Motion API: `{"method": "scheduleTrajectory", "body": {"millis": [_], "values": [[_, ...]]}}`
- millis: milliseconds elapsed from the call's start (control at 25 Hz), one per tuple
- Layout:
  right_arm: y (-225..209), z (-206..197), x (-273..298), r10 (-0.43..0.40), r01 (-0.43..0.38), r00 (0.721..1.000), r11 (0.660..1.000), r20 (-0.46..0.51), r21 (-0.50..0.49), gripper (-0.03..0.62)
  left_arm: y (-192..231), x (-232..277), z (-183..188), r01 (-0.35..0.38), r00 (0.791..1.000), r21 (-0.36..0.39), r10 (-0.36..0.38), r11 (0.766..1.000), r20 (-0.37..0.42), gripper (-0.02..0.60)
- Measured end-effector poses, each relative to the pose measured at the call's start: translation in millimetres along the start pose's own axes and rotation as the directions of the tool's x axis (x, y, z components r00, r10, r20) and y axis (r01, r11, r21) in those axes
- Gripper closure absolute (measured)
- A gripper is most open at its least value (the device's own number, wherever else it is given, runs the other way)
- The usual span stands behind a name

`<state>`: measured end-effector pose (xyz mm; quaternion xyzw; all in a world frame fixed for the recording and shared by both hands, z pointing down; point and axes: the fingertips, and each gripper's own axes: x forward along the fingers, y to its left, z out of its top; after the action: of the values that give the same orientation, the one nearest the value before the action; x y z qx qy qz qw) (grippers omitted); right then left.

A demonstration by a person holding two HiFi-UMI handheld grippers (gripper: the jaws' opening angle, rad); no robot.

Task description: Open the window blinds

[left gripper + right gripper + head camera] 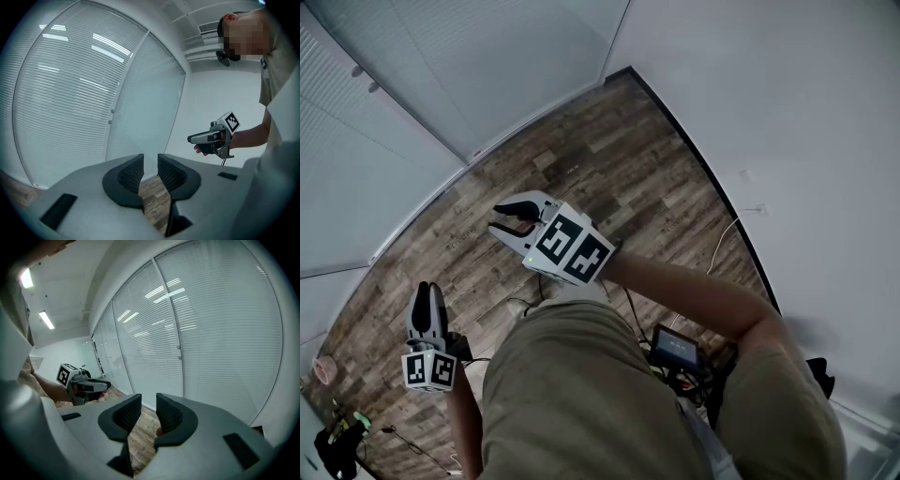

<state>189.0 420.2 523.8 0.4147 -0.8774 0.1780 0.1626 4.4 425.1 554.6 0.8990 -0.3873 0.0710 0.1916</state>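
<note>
Blinds (220, 333) fill the head view's upper left, slats closed; wood floor (609, 159) mid-frame; right tool (500, 217) and left tool (425, 292) both slightly apart, holding nothing; looks like approach stage, next is reaching the blinds' control.

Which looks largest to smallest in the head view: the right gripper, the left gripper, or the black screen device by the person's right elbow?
1. Right gripper, though it is likely nearer the camera, which inflates it.
2. Left gripper.
3. Black screen device, clearly the smallest.
</note>
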Motion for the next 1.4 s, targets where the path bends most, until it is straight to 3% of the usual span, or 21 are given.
{"method": "scheduleTrajectory", "body": {"millis": [640,800,1000,1240,1400], "values": [[-24.3,-4.7,-8.4,0.049,-0.049,0.999,0.999,0.006,-0.015,0.493,-17.9,25.2,-2.0,-0.047,0.999,-0.007,0.047,0.999,-0.002,0.477],[-42.7,-22.5,-32.3,-0.007,0.008,0.999,0.999,0.035,-0.032,0.493,-35.0,38.0,-16.9,-0.044,0.999,-0.018,0.044,0.999,0.000,0.477],[-48.2,3.0,-14.7,-0.089,0.096,0.988,0.994,0.129,-0.056,0.493,-0.9,30.0,7.1,-0.113,0.991,-0.038,0.116,0.993,0.062,0.477],[-9.4,24.4,0.9,-0.076,0.090,0.984,0.993,0.163,-0.078,0.493,26.3,-12.0,18.4,-0.161,0.980,-0.085,0.170,0.983,0.108,0.491],[9.8,40.9,8.7,-0.089,0.108,0.978,0.990,0.190,-0.089,0.493,42.8,-32.6,29.2,-0.161,0.973,-0.096,0.174,0.982,0.152,0.566]]}}
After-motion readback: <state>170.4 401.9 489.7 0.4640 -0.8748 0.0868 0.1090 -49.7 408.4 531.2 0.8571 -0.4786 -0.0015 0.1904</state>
